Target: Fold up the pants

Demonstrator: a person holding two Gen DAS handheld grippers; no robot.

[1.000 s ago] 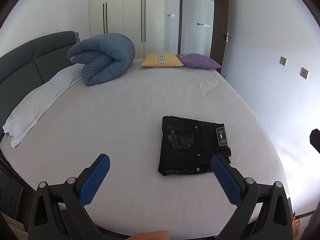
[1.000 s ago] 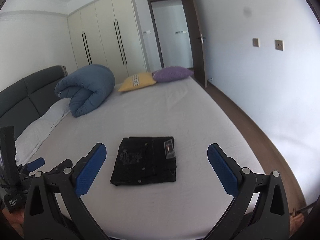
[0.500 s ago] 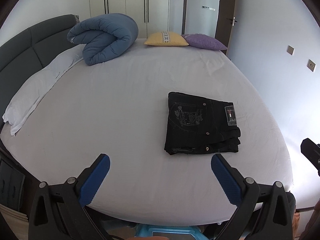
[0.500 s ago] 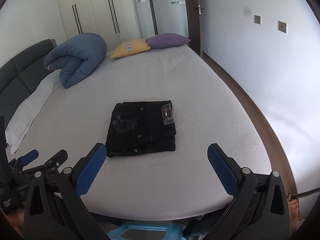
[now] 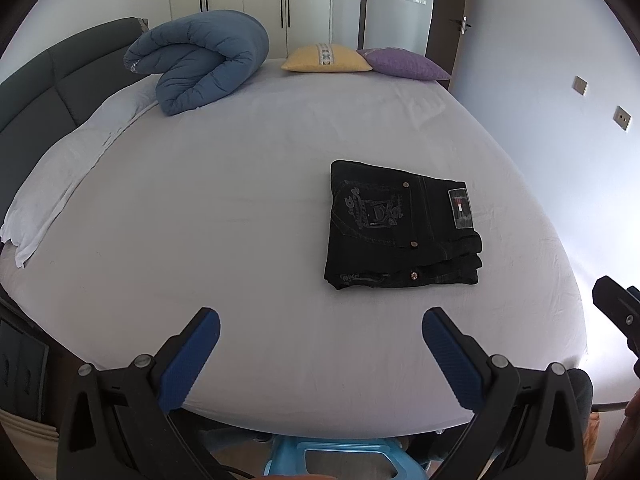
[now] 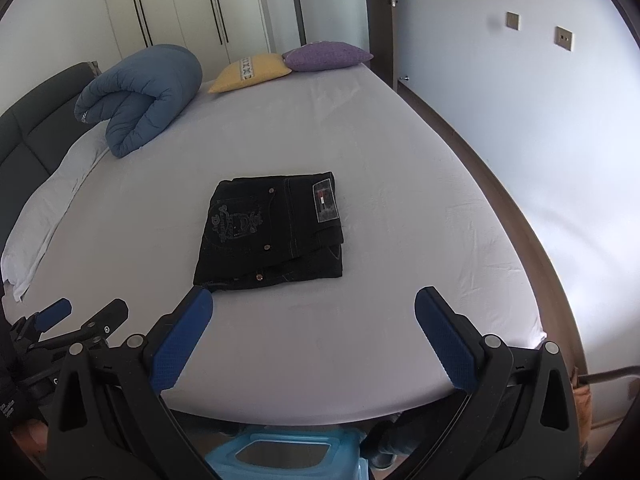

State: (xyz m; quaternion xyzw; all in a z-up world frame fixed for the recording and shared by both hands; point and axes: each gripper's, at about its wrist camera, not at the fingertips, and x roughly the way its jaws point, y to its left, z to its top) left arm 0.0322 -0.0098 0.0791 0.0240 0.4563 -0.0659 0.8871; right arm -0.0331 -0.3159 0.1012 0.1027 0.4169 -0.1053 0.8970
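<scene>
Blue stool (image 5: 340,458) mostly cut off

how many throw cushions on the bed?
2. Yellow cushion and purple cushion sit side by side at the bed's far edge, near the door. The rolled blue duvet could hide others behind it.

Large "D" in crest embroidery on black pants (image 5: 400,226) pocket; rest illegible.

My right gripper (image 5: 618,312) shows only as a tip at the left camera's edge. The blue stool (image 6: 280,456) below the bed (image 6: 400,200) is cut off. The pants' (image 6: 272,228) patch lettering is too small to read.
</scene>
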